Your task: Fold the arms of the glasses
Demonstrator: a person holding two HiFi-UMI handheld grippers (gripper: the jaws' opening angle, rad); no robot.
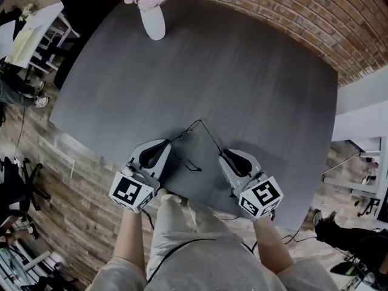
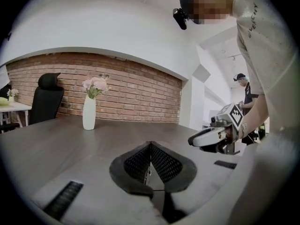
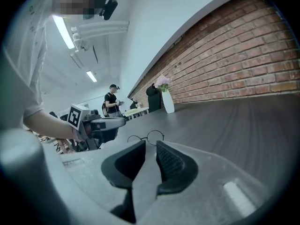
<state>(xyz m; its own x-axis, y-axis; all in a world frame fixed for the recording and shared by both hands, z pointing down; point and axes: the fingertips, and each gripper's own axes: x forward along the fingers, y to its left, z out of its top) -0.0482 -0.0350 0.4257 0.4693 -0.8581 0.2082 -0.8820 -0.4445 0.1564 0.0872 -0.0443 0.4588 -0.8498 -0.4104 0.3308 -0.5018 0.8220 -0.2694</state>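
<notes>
Because arms splayed on near tabletop (image 1: 242, 71), glasses (image 3: 146, 136) judged unfolded. Left gripper (image 1: 168, 143) clenched, apparently on frame; right gripper (image 1: 224, 155) slightly parted, empty, beside right arm. Next: sweep that arm inward, gently.

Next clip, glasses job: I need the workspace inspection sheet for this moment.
Surface: dark grey table, matte, rounded edge.
Job's things: wire-frame glasses lie between the two tools; arms look spread, not yet folded.
Clutter: white vase with pink flowers at the far edge.
Grippers: left tool has jaws together, apparently on a thin part of the glasses; right tool has jaws apart, nothing between them, just short of the glasses.
Cables: thin dark cable across the person's lap.
Surroundings: brick wall, black chair, wooden floor, a person standing far off.
</notes>
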